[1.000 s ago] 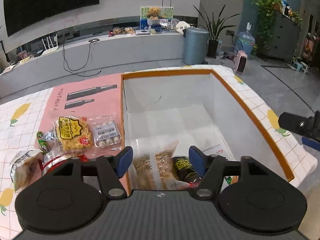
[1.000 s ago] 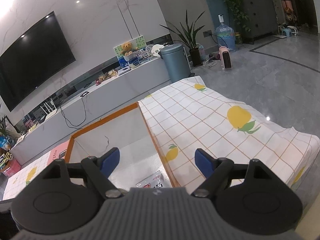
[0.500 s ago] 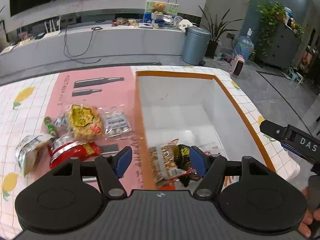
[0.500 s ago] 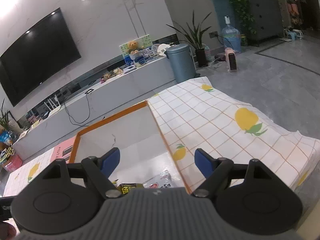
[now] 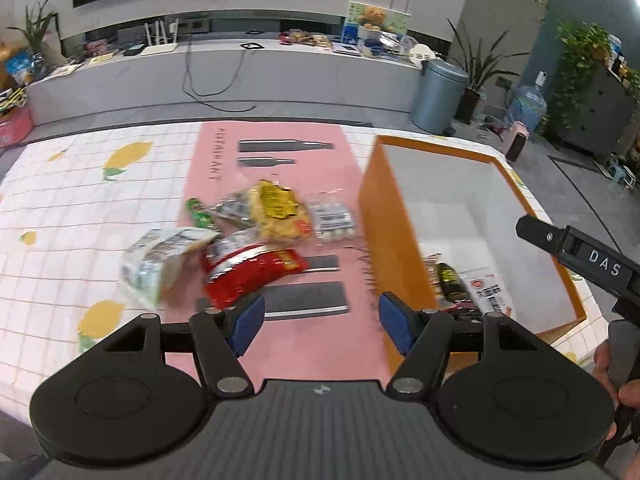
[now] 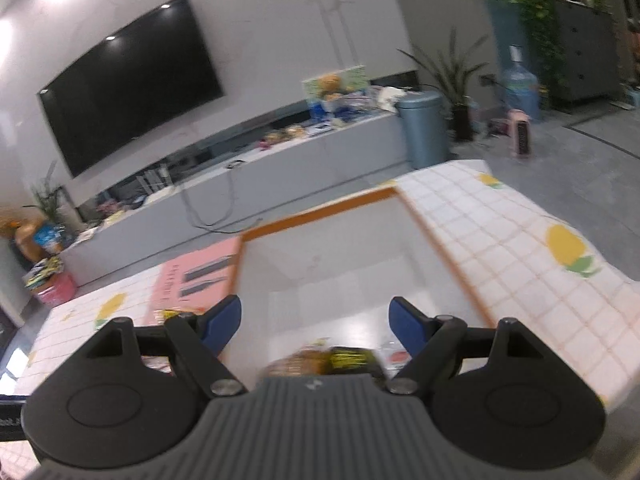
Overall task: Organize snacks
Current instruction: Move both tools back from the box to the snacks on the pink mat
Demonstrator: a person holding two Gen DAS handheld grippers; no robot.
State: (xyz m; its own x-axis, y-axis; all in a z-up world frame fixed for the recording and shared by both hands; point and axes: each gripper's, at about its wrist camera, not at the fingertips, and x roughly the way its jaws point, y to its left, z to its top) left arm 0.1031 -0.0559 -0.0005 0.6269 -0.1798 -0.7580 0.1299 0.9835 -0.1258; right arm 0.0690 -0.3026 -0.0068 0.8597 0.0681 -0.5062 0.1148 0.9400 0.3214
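On the pink mat (image 5: 276, 152) lie loose snack packets (image 5: 256, 268), beside the orange-rimmed box (image 5: 472, 184) holding others. Left gripper (image 5: 320, 316) and right gripper (image 6: 316, 320) hover, fingers apart, empty.

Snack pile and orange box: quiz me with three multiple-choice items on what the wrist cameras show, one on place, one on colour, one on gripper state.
1. Where does the red snack bag lie?
A. inside the orange box
B. on the pink mat
C. on the floor

2. What colour is the inside of the orange box?
A. white
B. green
C. black

3. How is the left gripper?
A. shut on a bag
B. shut with nothing in it
C. open with nothing in it

Answers:
1 B: the bag rests on the pink mat, outside the box's wall.
2 A: its inner walls and floor show white.
3 C: the blue pads stand apart with only the mat seen between them.
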